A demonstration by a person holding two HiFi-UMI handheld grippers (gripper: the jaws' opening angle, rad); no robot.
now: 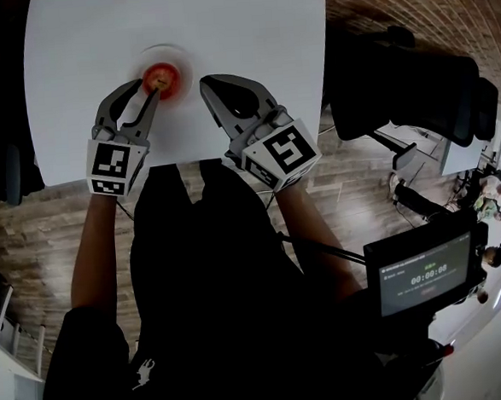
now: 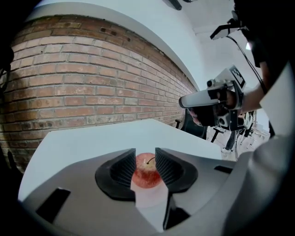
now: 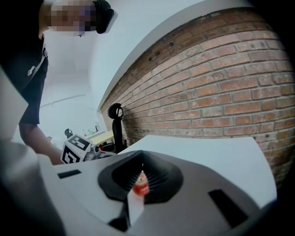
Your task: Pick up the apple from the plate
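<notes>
1. Two marker cubes carry the clearest print: the left cube [image 1: 111,166] and the right cube [image 1: 283,154] each show black-and-white square patterns with no letters
2. One screen [image 1: 427,272], at the lower right of the head view, shows a row of timer digits, mostly zeros. The last digit and the small lines around it are too blurred to read
3. The left gripper [image 1: 146,88] reaches away from the person over the near edge of the white table [image 1: 247,33] and tips somewhat downward. A bare forearm [image 1: 96,248] runs straight back behind it
4. Its jaws stand partly apart. The apple [image 2: 146,173] shows in the gap at their tips, and the ribbed pads do not visibly press on it
5. The apple is red with its stem up. It sits on a white plate [image 1: 185,54] on the table
6. The right gripper [image 1: 206,88] hangs near the left one, over the same table edge, angled inward toward the apple. Its jaws are drawn together to a thin slit with nothing gripped, and the apple shows through that slit, farther off
</notes>
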